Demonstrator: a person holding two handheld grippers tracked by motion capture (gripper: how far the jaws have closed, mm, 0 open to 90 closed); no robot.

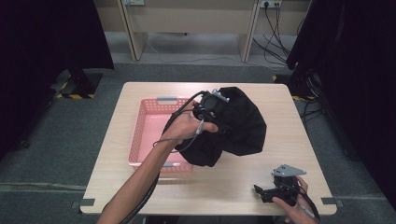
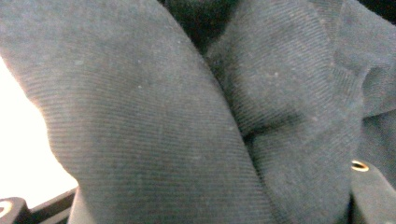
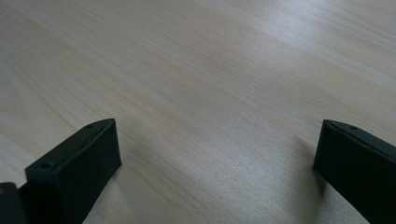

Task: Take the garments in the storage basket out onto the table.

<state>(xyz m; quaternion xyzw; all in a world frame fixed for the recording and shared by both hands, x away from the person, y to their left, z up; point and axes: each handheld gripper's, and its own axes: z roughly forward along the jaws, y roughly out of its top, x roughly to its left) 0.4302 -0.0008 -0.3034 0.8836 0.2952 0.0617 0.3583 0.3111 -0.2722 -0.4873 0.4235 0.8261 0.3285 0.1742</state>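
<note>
black cloth bunched in the left gripper beside a pink basket

nearest the lens, in the left gripper view, dark ribbed cloth (image 2: 196, 121) presses right up against the camera, its folds running from top to bottom, with a small brass-coloured eyelet (image 2: 359, 165) at the lower right. no label, brand or lettering can be read on it, nor anywhere else in these views.

the table (image 1: 289, 135), pale wood, is the biggest thing in the high view. on it the black cloth (image 1: 238, 126) lies in a loose heap at the centre, its left edge draped over the right rim of the pink basket (image 1: 149, 135), a low perforated tray with grey handles at its far and near rims. the basket sits on the left half of the table.

the left gripper (image 1: 210, 106) is held by the left hand (image 1: 187, 126) at the upper left of the heap, its jaws clenched on the cloth, the fabric gathered around them.

the right gripper (image 1: 262, 192) rests near the table's front right corner, held by the right hand (image 1: 292, 203), well apart from the cloth. in the right gripper view its jaws stand wide, released, with bare table (image 3: 210, 93) between them.
</note>
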